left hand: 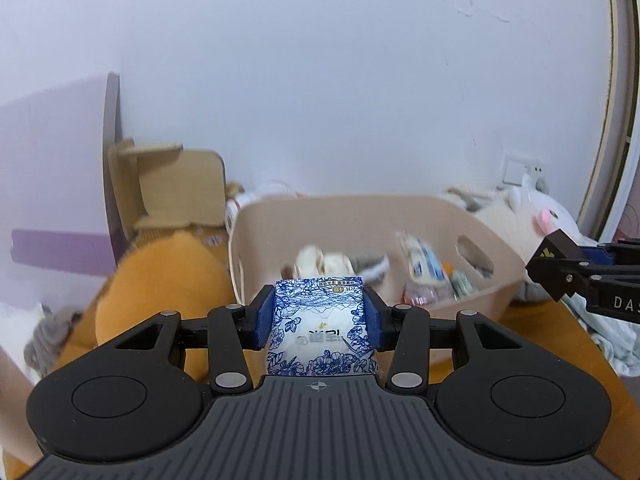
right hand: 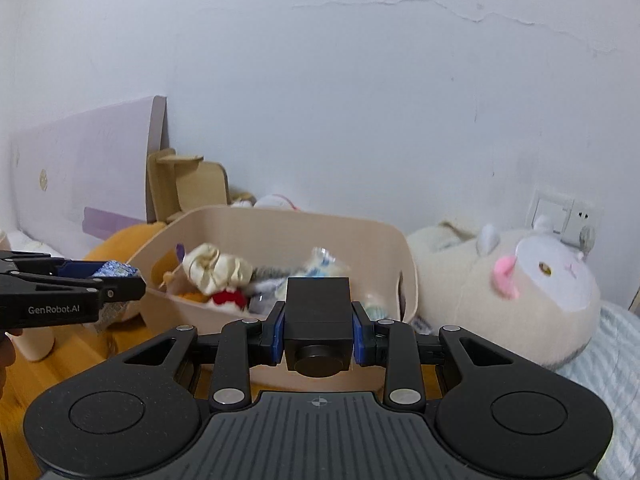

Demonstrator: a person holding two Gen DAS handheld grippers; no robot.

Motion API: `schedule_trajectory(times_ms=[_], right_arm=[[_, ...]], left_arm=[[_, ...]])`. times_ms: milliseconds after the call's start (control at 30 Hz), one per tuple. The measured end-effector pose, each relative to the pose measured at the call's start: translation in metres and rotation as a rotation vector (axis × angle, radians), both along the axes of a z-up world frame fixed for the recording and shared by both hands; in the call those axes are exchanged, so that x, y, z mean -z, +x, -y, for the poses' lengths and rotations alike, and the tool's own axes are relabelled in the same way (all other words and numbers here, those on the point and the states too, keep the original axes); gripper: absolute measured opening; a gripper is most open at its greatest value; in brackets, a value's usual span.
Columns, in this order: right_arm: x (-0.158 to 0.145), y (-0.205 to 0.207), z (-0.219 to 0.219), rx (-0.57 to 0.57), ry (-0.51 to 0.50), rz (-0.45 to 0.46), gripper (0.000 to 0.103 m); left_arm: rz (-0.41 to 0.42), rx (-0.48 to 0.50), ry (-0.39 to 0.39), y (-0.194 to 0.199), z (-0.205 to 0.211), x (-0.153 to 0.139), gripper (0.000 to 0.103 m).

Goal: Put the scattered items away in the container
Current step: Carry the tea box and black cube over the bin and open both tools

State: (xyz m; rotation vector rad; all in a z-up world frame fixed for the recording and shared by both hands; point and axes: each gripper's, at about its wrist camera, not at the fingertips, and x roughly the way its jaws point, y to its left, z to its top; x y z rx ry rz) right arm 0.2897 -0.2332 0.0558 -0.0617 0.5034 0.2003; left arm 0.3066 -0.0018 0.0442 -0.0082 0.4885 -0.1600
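My left gripper [left hand: 319,316] is shut on a blue-and-white floral tissue pack [left hand: 322,328], held just in front of the beige basket's [left hand: 360,216] near rim. My right gripper [right hand: 318,330] is shut on a black box-shaped device [right hand: 318,320] with a round knob, held before the same basket [right hand: 280,224]. The basket holds a cream cloth toy [right hand: 216,268], a clear plastic packet [right hand: 324,264] and other small items. The left gripper [right hand: 120,284] with the pack shows at the left of the right wrist view; the right gripper [left hand: 560,272] shows at the right of the left wrist view.
An orange plush [left hand: 160,280] lies left of the basket and a large cream plush [right hand: 520,280] lies to its right. Cardboard pieces [left hand: 176,184] and a lilac board [right hand: 80,176] lean on the white wall behind. A wall socket [right hand: 560,216] is at the right.
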Motion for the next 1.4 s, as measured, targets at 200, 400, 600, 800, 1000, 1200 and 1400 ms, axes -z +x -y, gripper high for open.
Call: schedule_trajectory(times_ms=[200,400,600,800,1000,1200,1400], right_arm=[[-0.007,0.02,-0.001,0.044,0.004,0.016,0.029],[-0.002,0.053,0.003,0.076,0.059,-0.004,0.029],[0.013,0.086,-0.005,0.089,0.021,-0.026,0.029],[0.029,0.112,-0.008,0.095,0.027,-0.065,0.029],[0.045,0.131,-0.011,0.101,0.008,-0.106,0.029],[0.055,0.136,-0.013,0.121,-0.013,-0.116,0.029],[0.05,0.127,-0.011,0.144,-0.004,-0.068,0.067]], left_arm=[[0.051,0.005,0.056,0.017,0.008,-0.017,0.046],[0.042,-0.002,0.073,0.047,0.018,-0.022,0.046],[-0.047,-0.01,0.077,0.083,0.026,-0.004,0.046],[-0.144,-0.019,0.073,0.111,0.028,0.02,0.046],[-0.193,-0.02,0.102,0.126,0.029,0.035,0.047],[-0.219,-0.005,0.119,0.128,0.032,0.042,0.048],[-0.2,-0.001,0.127,0.119,0.035,0.04,0.08]])
